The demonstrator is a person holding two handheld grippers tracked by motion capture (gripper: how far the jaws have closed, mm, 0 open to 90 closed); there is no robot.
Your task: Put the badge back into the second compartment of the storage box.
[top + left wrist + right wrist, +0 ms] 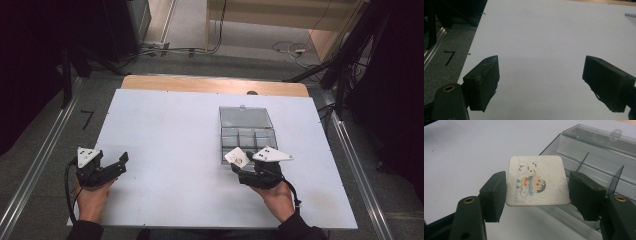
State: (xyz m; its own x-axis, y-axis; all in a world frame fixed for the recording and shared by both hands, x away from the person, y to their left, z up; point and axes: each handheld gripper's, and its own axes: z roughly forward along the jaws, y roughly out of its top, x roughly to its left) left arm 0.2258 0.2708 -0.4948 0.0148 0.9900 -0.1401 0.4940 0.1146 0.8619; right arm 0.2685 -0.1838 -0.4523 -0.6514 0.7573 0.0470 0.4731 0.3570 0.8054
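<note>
Black rubber pads [495,195] of the right gripper [243,168] are pinching a small square card [537,180] by its two opposite side edges, so the card with its cartoon print is lying flat between them, just at the near edge of the clear plastic box [246,120]. The box is standing open, lid tipped back, its thin dividers [617,180] rising close behind the card. Being held only by its rims, the card is looking liable to bow or pop out if the squeeze is tightening or the hand is jolting; I judge that it could then land on the white table [175,145] beside the box. A corner could also be catching on a divider or the front wall as it is going in, tilting the card across two compartments. Well away from the box, the left gripper [111,166] is resting with its jaws standing wide apart, holding nothing, too far to steady the box if it is being nudged.
</note>
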